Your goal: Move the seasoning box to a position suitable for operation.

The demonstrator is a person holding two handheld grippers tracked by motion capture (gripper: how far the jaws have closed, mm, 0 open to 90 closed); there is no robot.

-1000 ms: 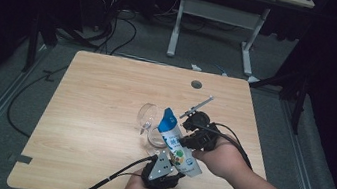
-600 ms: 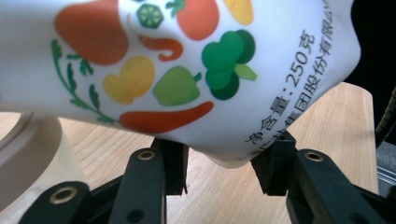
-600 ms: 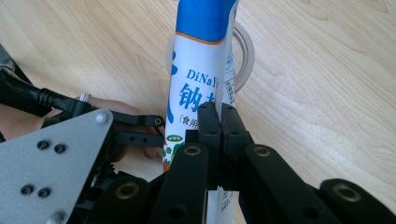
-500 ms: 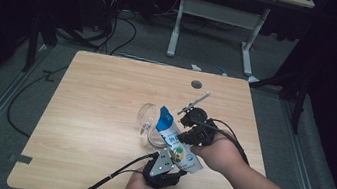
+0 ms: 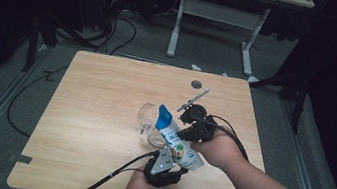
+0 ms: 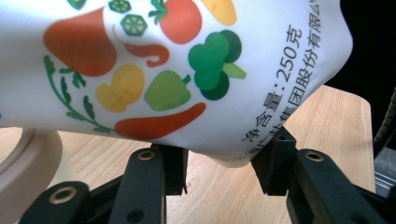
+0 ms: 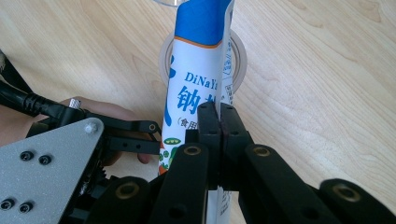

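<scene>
Pads (image 7: 219,126) of right gripper (image 7: 218,122) pinched flat on pouch (image 5: 173,138) edge; left gripper (image 6: 219,163) jaws clamp its bulging base. Pouch: soft, pliable, likely shifting contents; best held by seams. Tilted over glass (image 5: 147,118), above table (image 5: 96,94).

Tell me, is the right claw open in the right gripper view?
No, the right claw has its two jaws pressed together, pinching the edge of the white and blue pouch.

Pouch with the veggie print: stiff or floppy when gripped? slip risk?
The pouch probably flexes: its white film bulges between the left gripper pads. The right gripper pinches one edge flat, so likely thin film. The film looks smooth and may slip.
</scene>
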